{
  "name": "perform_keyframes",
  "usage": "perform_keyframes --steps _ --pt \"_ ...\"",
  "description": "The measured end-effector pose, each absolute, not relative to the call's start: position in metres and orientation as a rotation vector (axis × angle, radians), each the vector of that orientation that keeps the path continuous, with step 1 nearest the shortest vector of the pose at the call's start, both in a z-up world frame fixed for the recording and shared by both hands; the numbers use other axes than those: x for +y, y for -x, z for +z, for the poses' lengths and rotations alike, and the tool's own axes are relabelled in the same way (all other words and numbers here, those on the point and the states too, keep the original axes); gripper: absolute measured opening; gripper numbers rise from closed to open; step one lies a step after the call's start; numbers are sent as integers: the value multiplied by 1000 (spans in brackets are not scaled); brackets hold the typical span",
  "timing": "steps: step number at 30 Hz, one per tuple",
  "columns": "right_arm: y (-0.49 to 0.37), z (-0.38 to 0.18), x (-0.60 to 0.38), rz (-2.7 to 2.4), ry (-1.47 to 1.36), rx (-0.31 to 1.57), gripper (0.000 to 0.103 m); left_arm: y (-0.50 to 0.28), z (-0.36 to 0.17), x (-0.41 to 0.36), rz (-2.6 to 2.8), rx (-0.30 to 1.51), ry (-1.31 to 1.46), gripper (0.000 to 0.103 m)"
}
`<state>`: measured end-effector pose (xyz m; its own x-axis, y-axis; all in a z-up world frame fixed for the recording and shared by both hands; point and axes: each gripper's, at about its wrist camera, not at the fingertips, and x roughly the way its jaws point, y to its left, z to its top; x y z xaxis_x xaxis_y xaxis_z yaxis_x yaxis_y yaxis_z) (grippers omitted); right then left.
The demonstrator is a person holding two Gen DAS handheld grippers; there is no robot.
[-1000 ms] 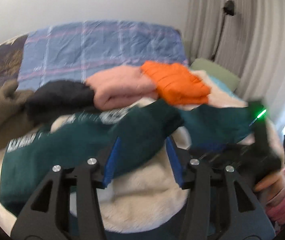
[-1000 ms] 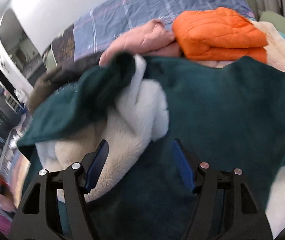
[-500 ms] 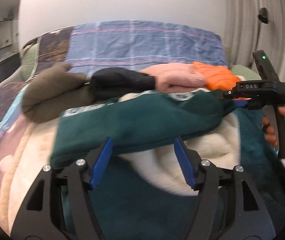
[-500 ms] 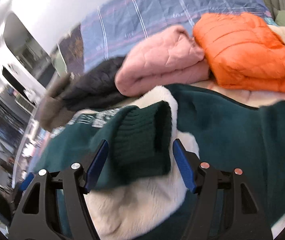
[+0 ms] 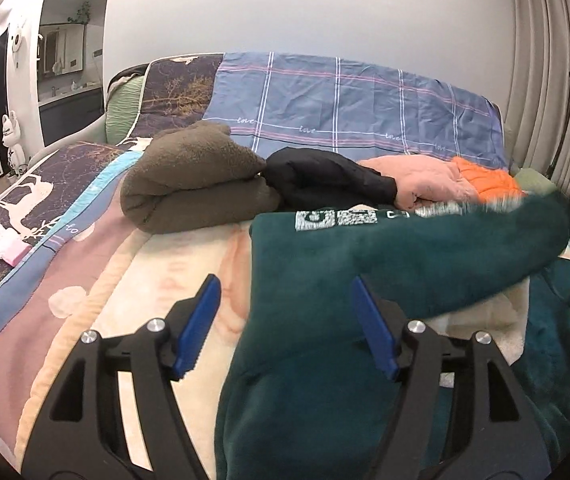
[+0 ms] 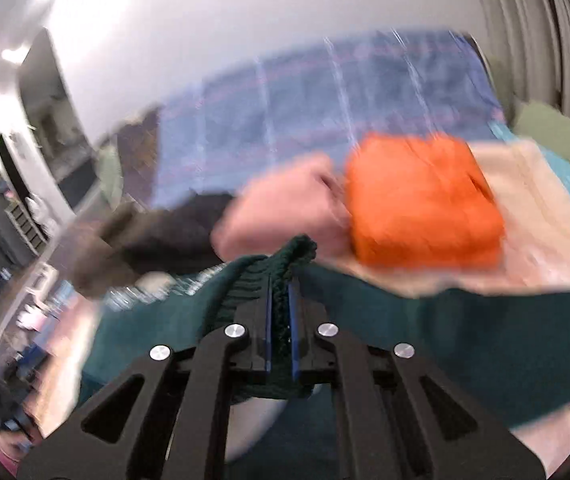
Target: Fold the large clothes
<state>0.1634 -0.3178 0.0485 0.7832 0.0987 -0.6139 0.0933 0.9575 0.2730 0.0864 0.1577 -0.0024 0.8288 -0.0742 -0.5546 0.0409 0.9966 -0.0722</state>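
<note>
A dark green fleece sweater (image 5: 325, 272) with white lettering lies spread on the bed's cream blanket (image 5: 157, 280). My left gripper (image 5: 283, 280) hovers over its left edge. Its jaws are opening and the cloth lies below them, not pinched. In the right wrist view my right gripper (image 6: 280, 284) is closing, and its blue pads press on the ribbed cuff (image 6: 289, 256) of the sweater's sleeve. That sleeve (image 5: 485, 240) is raised and stretches up to the right in the left wrist view. The right wrist view is blurred by motion.
Folded clothes sit in a row behind the sweater: an olive fleece (image 5: 197, 188), a black garment (image 5: 325, 176), a pink jacket (image 5: 417, 184) and an orange jacket (image 6: 421, 200). A blue plaid cover (image 5: 345, 100) rises behind them. Curtains (image 5: 549, 80) hang at the right.
My right gripper shut on the green cuff that lay between its jaws and lifted it. My left gripper spread wider and swung left along the sweater toward its left edge.
</note>
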Motion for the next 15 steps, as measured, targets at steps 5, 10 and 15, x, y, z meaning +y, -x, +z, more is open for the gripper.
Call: perform_keyframes --steps 5,10,15 --pt "-171 -39 -347 -145 -331 926 19 -95 -3 140 -127 618 61 57" --pt "-158 -14 -340 -101 -397 806 19 -126 8 101 -248 652 76 26" --pt "-165 12 -287 117 -366 716 19 -164 -2 38 -376 714 69 23"
